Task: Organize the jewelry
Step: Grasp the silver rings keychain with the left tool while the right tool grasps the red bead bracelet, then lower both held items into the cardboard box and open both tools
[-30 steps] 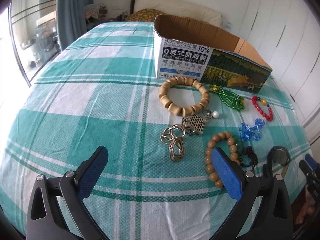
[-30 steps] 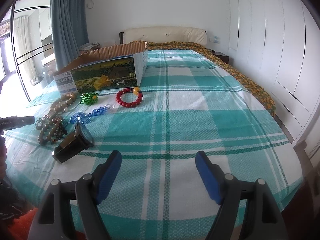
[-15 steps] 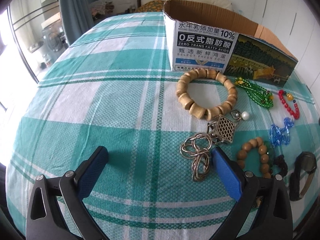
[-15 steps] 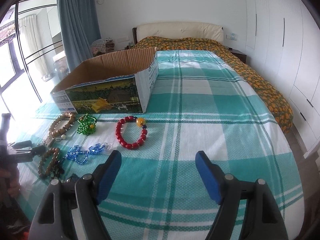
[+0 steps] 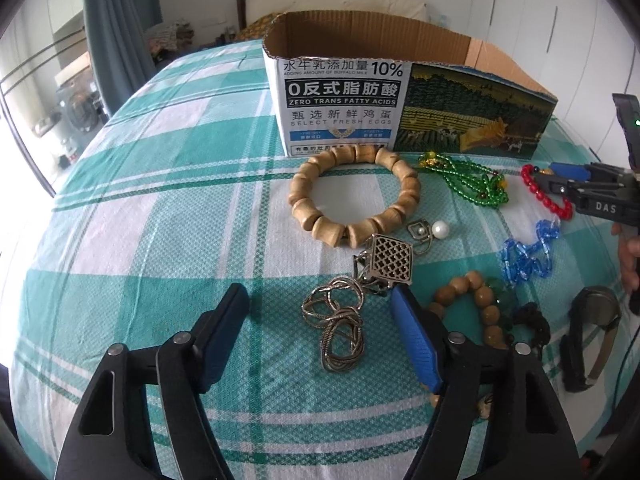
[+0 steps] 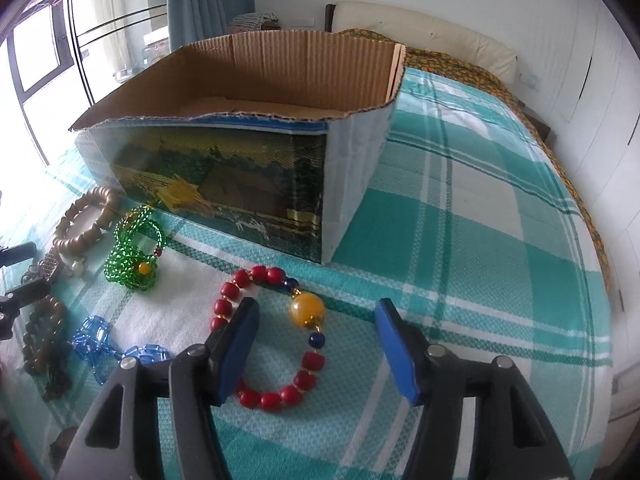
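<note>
Jewelry lies on a green plaid bedspread in front of an open cardboard box (image 5: 360, 92), also in the right wrist view (image 6: 248, 152). My left gripper (image 5: 320, 300) is open and low over a silver chain necklace (image 5: 340, 328) with a lattice pendant (image 5: 390, 258). My right gripper (image 6: 316, 312) is open and straddles the right side of a red bead bracelet (image 6: 280, 392) with a yellow bead (image 6: 306, 309). It also shows in the left wrist view (image 5: 576, 188), over the red bracelet (image 5: 548, 200).
A large wooden bead bracelet (image 5: 352, 196), green bead strand (image 5: 468, 180), blue crystal chain (image 5: 524, 256), small brown bead bracelet (image 5: 480, 308), pearl charm (image 5: 438, 230) and black watch (image 5: 592, 336) lie around. The box looks empty inside.
Both grippers have moved forward and down toward the jewelry. The left one has come over the silver chain, and the right one has come over the red bracelet. Both have stayed open.
</note>
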A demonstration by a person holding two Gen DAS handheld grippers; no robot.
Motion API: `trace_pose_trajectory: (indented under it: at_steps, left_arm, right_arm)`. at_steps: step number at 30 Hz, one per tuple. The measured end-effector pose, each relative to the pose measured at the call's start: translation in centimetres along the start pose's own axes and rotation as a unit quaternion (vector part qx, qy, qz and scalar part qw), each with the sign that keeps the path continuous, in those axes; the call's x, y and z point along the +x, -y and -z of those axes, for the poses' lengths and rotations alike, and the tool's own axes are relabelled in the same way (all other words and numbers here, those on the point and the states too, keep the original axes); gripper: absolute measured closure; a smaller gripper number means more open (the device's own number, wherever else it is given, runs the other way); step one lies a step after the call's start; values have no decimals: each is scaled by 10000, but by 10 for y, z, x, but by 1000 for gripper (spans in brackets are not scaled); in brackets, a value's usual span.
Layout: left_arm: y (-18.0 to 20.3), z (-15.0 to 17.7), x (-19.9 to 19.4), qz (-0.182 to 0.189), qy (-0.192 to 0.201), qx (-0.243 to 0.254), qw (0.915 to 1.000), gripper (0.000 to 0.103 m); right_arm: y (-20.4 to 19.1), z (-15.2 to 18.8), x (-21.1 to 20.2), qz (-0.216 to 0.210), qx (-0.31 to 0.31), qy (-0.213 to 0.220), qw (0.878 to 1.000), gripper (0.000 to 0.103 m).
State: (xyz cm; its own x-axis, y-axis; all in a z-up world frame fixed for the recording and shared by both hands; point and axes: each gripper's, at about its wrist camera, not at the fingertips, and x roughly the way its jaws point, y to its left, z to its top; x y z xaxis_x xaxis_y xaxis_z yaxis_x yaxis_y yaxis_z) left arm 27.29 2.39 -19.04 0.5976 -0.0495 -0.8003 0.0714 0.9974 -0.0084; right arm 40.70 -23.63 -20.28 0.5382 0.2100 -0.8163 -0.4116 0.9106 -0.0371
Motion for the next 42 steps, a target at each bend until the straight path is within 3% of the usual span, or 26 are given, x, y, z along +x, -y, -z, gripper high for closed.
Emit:
trace_pose_trajectory:
  at_steps: [2,3,4,13,23,36,42]
  left_arm:
    - [4,0,-3,134,32,132,9998,62]
    - [6,1,-4,144,42,190,9997,76]
    - [8,1,-5,155,38,240,9996,82]
    - [-10,-4,-38,735,106,-118,9972,86]
    - [-25,-38,-104,1129,535,-377,9914,86]
    - [-38,-118,-148,1169,1143,-468,9854,86]
    - [-30,-164,-140,1161,1285,-396,9841,86]
  right_arm:
    - [-3,-1,-1,-3,-47,1,10000,78]
    - [-4,-1,-2,9,-45,-22,10000,86]
    - [-5,0,-3,-2,-7,-45,10000,86]
    - [12,18,-63,-311,788,207,9962,86]
    - [4,14,-122,-559,787,349,9947,86]
    - [-19,-41,-171,-580,384,642,9955,86]
    - [-20,-85,-171,-494,345,873,9944,86]
